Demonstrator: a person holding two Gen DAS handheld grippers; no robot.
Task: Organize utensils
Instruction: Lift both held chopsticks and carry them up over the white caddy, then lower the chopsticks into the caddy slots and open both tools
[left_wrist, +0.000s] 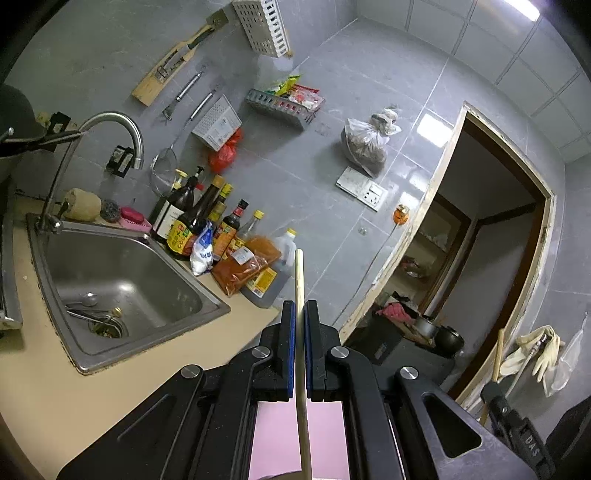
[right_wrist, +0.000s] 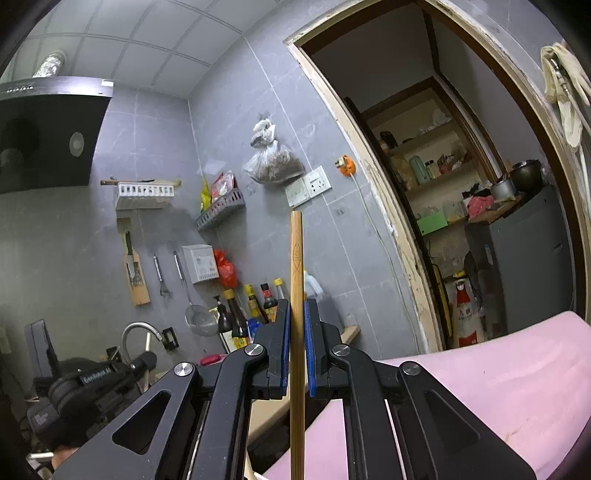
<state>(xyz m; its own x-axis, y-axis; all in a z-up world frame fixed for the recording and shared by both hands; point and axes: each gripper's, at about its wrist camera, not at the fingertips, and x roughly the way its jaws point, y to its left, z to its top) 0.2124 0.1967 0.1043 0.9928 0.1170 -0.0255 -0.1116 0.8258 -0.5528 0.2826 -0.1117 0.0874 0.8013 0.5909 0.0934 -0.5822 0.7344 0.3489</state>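
pale chopstick (left_wrist: 299, 280), brown chopstick (right_wrist: 296, 266)

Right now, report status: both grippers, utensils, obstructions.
Left gripper shut on pale chopstick. Right gripper shut on brown chopstick. Spoon in the sink. Nothing blocking ahead of either.

Both chopsticks' (left_wrist: 300, 280) (right_wrist: 296, 258) lower ends cut off below.
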